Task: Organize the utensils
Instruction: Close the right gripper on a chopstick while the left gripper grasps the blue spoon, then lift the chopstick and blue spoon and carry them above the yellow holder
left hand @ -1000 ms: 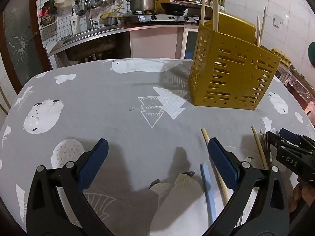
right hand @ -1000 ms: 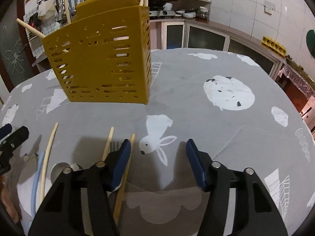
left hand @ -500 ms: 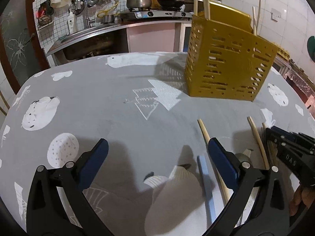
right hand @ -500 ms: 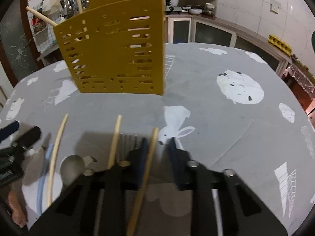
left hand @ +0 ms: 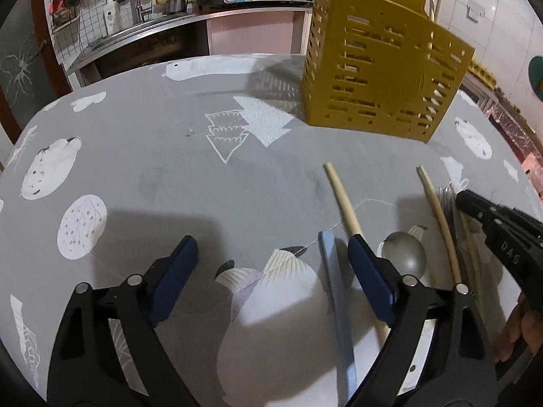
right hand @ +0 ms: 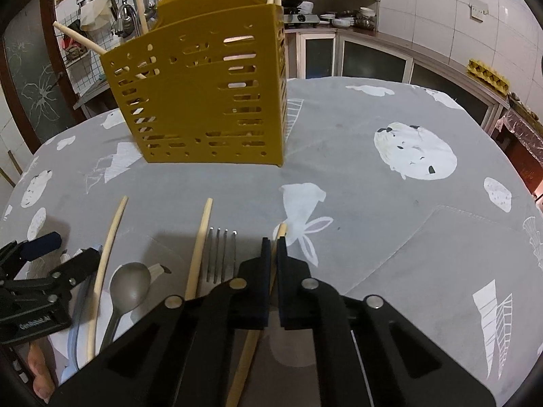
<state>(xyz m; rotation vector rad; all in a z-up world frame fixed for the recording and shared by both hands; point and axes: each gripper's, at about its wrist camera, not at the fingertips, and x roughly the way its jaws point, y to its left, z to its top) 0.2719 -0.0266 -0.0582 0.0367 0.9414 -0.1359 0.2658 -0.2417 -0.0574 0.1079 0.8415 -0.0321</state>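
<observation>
On the left, the left gripper [left hand: 269,257] has its fingers spread wide, just narrowing, gripping nothing; a blue utensil [left hand: 334,291] lies between them on the surface, its long axis running away toward the yellow holder [left hand: 383,68]; further right lie a spoon [right hand: 130,283], a wooden stick [right hand: 200,247] and a fork [right hand: 222,254]; rightmost, the right gripper [right hand: 273,242] has just pinched its fingers onto a wooden chopstick [right hand: 280,232], which lies lengthwise along them, tip toward the holder; the lift should go forward and up.
</observation>
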